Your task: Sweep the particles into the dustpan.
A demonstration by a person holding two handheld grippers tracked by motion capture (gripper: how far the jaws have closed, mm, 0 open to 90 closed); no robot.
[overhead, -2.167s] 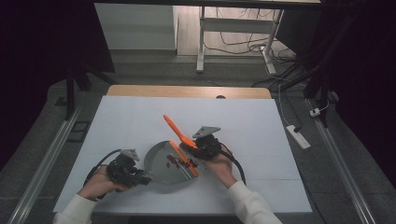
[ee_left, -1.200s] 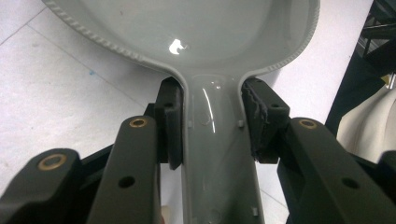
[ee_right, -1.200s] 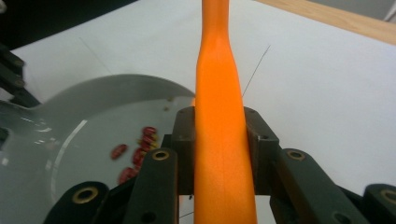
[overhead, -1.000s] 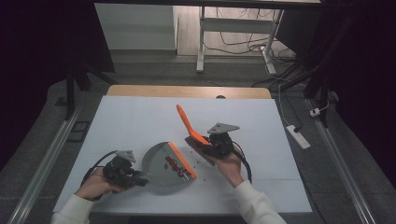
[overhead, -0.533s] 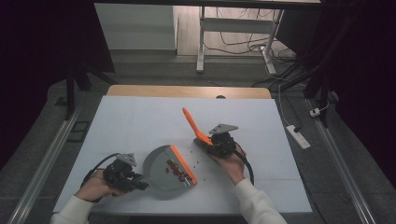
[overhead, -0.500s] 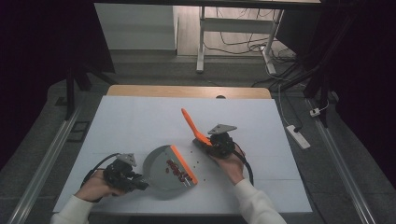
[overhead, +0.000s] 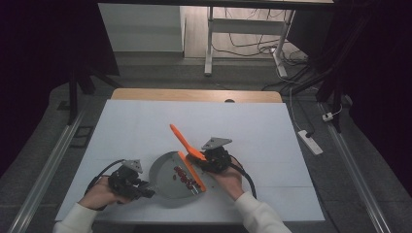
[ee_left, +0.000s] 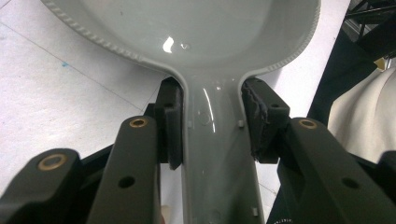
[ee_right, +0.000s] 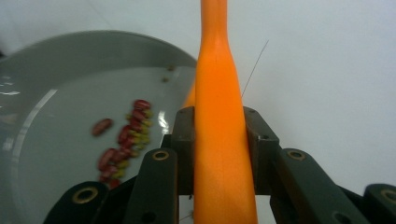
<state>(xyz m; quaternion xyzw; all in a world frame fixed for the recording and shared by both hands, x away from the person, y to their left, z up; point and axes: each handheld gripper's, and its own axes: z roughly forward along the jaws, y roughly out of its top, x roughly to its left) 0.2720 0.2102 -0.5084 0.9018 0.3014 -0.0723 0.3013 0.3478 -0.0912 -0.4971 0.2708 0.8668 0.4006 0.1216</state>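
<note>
So there's a grey dustpan (overhead: 167, 177) sitting flat on the white table (overhead: 252, 131), down near the front edge and a bit left of centre, and it's got a little heap of stuff in it: red beans (overhead: 183, 175) that look like kidney beans, mixed with smaller yellowish bits. In the right gripper view you can see them better, the beans (ee_right: 122, 142) are bunched toward the middle of the pan (ee_right: 56, 102) with one lying a bit apart to the left. An orange brush (overhead: 187, 153) has its head running along the pan's right edge and its handle sticking up and away toward the back left. The right gripper (overhead: 210, 159) has its jaws clamped on that orange handle (ee_right: 223, 135), pads pressed flat on both sides, no gap showing. The left gripper (overhead: 130, 183) is at the pan's left side, and in the left gripper view its jaws are squeezed onto the dustpan's narrow grey handle (ee_left: 215, 140), one pad on each edge. Both of the person's hands come in from the bottom in white sleeves, with black cables looping off each gripper. I can't make out any brand or writing on the pan or brush. Behind the table there's a strip of wood edge and a grey floor with cables.
</note>
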